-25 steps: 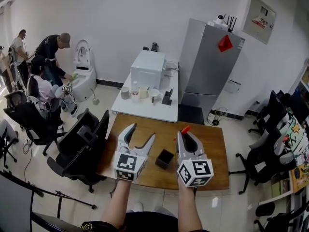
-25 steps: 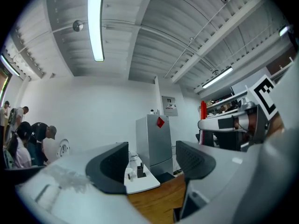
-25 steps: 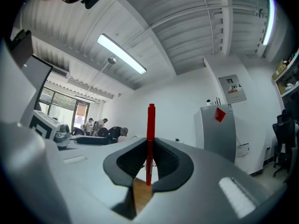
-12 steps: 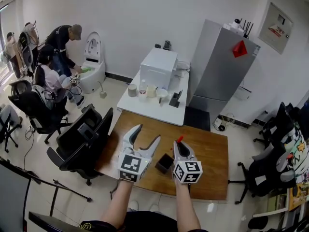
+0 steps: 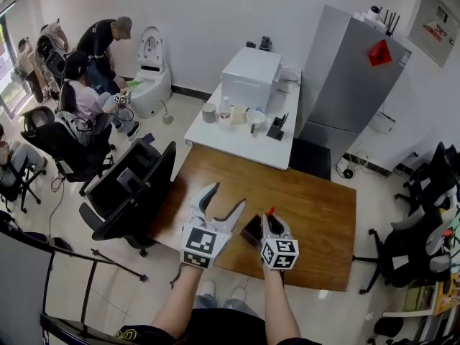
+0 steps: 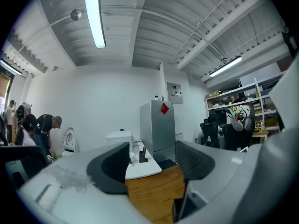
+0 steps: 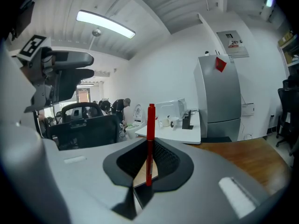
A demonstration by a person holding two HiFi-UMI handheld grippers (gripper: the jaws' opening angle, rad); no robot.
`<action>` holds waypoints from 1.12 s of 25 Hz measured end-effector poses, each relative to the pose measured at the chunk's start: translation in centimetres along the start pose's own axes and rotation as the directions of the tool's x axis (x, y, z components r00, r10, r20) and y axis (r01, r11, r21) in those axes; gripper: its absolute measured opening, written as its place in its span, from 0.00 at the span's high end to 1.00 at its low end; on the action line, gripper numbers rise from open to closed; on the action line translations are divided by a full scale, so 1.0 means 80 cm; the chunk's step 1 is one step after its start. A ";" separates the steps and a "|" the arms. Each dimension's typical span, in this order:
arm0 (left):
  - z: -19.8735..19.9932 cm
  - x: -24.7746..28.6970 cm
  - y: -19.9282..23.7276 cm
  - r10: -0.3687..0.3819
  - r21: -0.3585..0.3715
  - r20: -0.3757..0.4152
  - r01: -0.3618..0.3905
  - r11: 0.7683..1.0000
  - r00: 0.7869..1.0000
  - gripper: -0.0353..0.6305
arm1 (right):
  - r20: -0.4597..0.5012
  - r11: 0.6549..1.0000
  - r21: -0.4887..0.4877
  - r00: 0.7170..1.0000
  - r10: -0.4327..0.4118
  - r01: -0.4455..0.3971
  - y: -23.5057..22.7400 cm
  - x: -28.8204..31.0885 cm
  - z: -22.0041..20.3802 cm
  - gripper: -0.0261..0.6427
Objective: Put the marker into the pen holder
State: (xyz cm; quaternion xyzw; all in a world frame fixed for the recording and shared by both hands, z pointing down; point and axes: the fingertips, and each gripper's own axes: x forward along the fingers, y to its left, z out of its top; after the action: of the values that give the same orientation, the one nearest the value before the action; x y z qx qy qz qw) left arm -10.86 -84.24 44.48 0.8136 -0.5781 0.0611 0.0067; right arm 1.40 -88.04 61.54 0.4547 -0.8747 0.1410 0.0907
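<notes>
We see even, bright light from a ceiling tube (image 6: 95,15) at 11 o'clock. Fisheye corners darken; the foreground blurs.

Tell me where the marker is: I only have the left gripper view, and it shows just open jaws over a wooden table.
Observer: The right gripper is shut on the red marker, which stands up between its jaws.
Operator: And the pen holder?
Observer: In the head view, the black pen holder sits on the wooden table, between the left gripper and the right one.
Operator: Is the marker in it yet?
Observer: No. Its red end shows past the right gripper, just to the holder's right in the head view, not inside it.
</notes>
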 end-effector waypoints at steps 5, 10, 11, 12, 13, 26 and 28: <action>-0.062 0.015 -0.002 -0.011 -0.037 -0.095 0.008 0.999 0.995 0.49 | -0.025 1.000 0.000 0.999 0.020 -0.020 -0.004 0.008 -0.020 0.90; -0.105 0.023 -0.008 -0.034 -0.057 -0.164 0.025 0.998 0.986 0.49 | -0.047 1.000 0.014 0.999 0.022 -0.021 -0.001 0.008 -0.047 0.90; -0.113 0.025 -0.010 -0.040 -0.063 -0.175 0.030 0.998 0.984 0.49 | -0.050 1.000 0.012 0.999 0.021 -0.020 0.000 0.009 -0.053 0.90; -0.122 0.027 -0.013 -0.048 -0.070 -0.185 0.035 0.997 0.982 0.49 | -0.054 1.000 0.011 0.998 0.019 -0.018 -0.001 0.011 -0.060 0.90; -0.130 0.028 -0.017 -0.056 -0.081 -0.192 0.041 0.996 0.980 0.49 | -0.058 1.000 0.011 0.998 0.015 -0.015 -0.002 0.012 -0.067 0.90; -0.231 0.045 -0.062 -0.170 -0.191 -0.286 0.118 0.974 0.943 0.50 | -0.185 1.000 0.000 0.983 -0.007 0.007 -0.004 0.012 -0.145 0.90; -0.235 0.046 -0.064 -0.173 -0.199 -0.288 0.118 0.973 0.942 0.50 | -0.202 1.000 0.005 0.979 -0.013 0.015 -0.007 0.011 -0.150 0.90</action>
State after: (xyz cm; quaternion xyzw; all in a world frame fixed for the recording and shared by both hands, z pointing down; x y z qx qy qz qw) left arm -6.53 -84.47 63.81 0.8313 -0.5114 0.1324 0.1728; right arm 1.73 -85.05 73.16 0.4445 -0.8572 0.1888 0.1786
